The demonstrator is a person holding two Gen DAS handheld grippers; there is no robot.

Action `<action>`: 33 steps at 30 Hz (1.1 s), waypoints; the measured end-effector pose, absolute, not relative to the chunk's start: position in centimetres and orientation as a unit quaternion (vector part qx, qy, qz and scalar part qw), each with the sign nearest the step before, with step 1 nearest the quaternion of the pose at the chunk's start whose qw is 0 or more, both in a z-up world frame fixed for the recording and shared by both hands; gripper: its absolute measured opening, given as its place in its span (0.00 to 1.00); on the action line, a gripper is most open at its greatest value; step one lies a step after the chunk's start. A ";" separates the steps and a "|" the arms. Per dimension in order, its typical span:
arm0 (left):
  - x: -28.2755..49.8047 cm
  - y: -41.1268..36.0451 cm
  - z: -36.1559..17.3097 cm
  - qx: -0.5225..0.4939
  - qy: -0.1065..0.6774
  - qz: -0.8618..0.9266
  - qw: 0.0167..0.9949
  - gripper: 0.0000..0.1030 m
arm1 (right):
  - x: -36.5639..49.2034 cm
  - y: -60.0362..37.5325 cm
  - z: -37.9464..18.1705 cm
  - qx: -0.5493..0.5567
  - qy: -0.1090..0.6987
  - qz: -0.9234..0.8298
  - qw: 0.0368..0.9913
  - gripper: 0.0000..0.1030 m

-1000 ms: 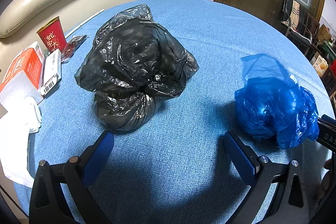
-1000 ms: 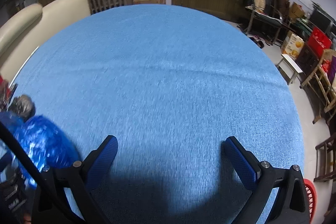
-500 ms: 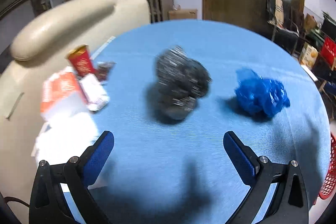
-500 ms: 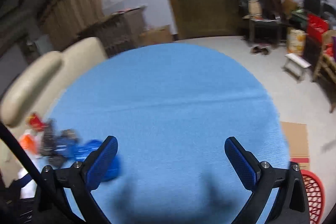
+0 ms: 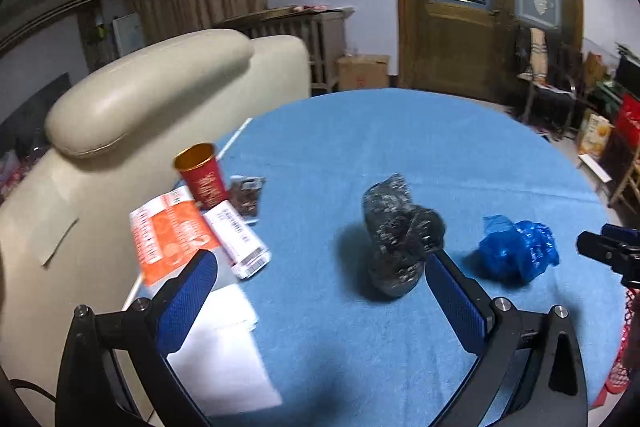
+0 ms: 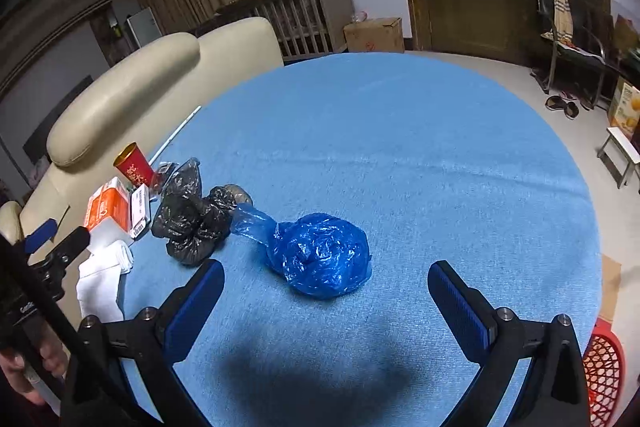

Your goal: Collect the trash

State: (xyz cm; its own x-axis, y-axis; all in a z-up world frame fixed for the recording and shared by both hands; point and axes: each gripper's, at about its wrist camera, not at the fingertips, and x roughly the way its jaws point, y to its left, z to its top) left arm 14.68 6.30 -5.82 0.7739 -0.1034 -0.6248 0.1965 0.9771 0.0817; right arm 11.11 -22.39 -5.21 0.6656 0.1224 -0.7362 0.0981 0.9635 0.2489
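Observation:
A crumpled black plastic bag [image 5: 400, 239] and a balled blue plastic bag [image 5: 516, 253] lie on the round blue table [image 5: 400, 147]. My left gripper [image 5: 320, 291] is open and empty, held above the table short of the black bag. My right gripper [image 6: 326, 303] is open and empty, held above the table just short of the blue bag [image 6: 320, 253]. The black bag [image 6: 192, 223] lies left of it in the right wrist view. A red mesh basket [image 6: 602, 375] stands on the floor at the table's right edge.
At the table's left edge stand a red paper cup [image 5: 202, 173], an orange tissue pack [image 5: 170, 233], a white box with a barcode [image 5: 238, 239], a dark snack wrapper [image 5: 248, 195] and white paper [image 5: 224, 347]. A cream sofa [image 5: 140, 95] backs the left side.
Both grippers have pulled back and risen, so the bags look smaller and farther. The right wrist view has swung left and now faces the blue bag. Both grippers stay open.

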 end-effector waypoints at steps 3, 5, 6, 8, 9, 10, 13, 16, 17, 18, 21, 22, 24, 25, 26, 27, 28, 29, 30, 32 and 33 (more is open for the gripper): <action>15.8 5.3 -6.5 0.076 0.338 -0.104 0.932 1.00 | 12.0 -22.5 -6.0 0.143 0.419 0.001 0.897 1.00; 17.0 4.6 -7.2 0.073 0.355 -0.121 0.924 1.00 | 12.5 -22.5 -6.6 0.144 0.428 0.002 0.892 1.00; 17.8 4.2 -7.6 0.072 0.364 -0.128 0.920 1.00 | 12.8 -22.5 -6.9 0.145 0.431 0.002 0.891 1.00; 19.2 3.7 -8.5 0.068 0.385 -0.135 0.910 1.00 | 13.5 -22.4 -7.5 0.142 0.437 0.001 0.888 1.00; 19.7 3.6 -8.8 0.064 0.390 -0.141 0.908 1.00 | 14.0 -22.4 -7.8 0.141 0.439 -0.002 0.887 1.00; 20.3 3.4 -9.1 0.059 0.396 -0.147 0.904 1.00 | 14.3 -22.4 -8.0 0.144 0.440 -0.002 0.886 1.00; 21.8 2.4 -10.2 0.058 0.414 -0.162 0.894 0.93 | 15.3 -22.5 -8.6 0.162 0.442 0.012 0.882 0.99; 23.0 1.4 -11.3 0.057 0.441 -0.177 0.878 0.64 | 16.1 -22.0 -9.0 0.163 0.443 0.019 0.882 0.96; 23.4 1.2 -11.7 0.051 0.452 -0.187 0.871 0.59 | 16.4 -21.9 -9.1 0.167 0.444 0.020 0.880 0.93; 23.7 1.1 -12.1 0.044 0.460 -0.191 0.866 0.56 | 16.6 -22.0 -9.4 0.173 0.446 0.022 0.878 0.90; 24.0 0.7 -13.1 0.021 0.478 -0.217 0.851 0.33 | 17.0 -22.1 -10.4 0.187 0.459 0.022 0.868 0.65; 23.9 0.6 -13.2 0.015 0.478 -0.226 0.849 0.26 | 16.8 -22.2 -10.5 0.192 0.456 0.022 0.869 0.62; 23.4 0.4 -13.2 0.014 0.474 -0.233 0.849 0.21 | 16.1 -22.4 -10.3 0.196 0.445 0.022 0.873 0.59; 23.0 0.2 -13.1 0.018 0.470 -0.235 0.851 0.15 | 15.8 -22.4 -10.1 0.197 0.440 0.021 0.876 0.56; 22.6 0.1 -13.0 0.020 0.464 -0.240 0.852 0.10 | 15.3 -22.5 -9.8 0.196 0.433 0.018 0.880 0.55; 22.3 0.0 -12.9 0.021 0.460 -0.244 0.853 0.08 | 14.8 -22.7 -9.6 0.196 0.426 0.017 0.883 0.55; 21.9 -0.2 -12.7 0.023 0.459 -0.245 0.854 0.07 | 14.3 -22.8 -9.3 0.198 0.418 0.017 0.886 0.55; 21.5 -0.4 -12.6 0.028 0.459 -0.245 0.854 0.06 | 13.9 -23.0 -9.2 0.201 0.412 0.016 0.889 0.55; 21.0 -0.6 -12.4 0.032 0.457 -0.244 0.855 0.06 | 13.2 -23.2 -8.9 0.205 0.406 0.015 0.891 0.55; 19.9 -0.9 -11.6 0.037 0.447 -0.245 0.859 0.05 | 12.1 -23.4 -8.5 0.207 0.397 0.016 0.894 0.55; 19.2 -0.9 -11.2 0.038 0.442 -0.248 0.861 0.05 | 11.3 -23.5 -8.2 0.202 0.392 0.014 0.898 0.55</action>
State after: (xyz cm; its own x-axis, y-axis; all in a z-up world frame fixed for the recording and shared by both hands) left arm 19.23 -0.94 -11.22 0.4869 -0.3930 -0.7801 0.4607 0.8743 -0.1529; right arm 11.33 -23.53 -8.17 0.6926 0.1832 -0.6976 0.1332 0.9181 0.3734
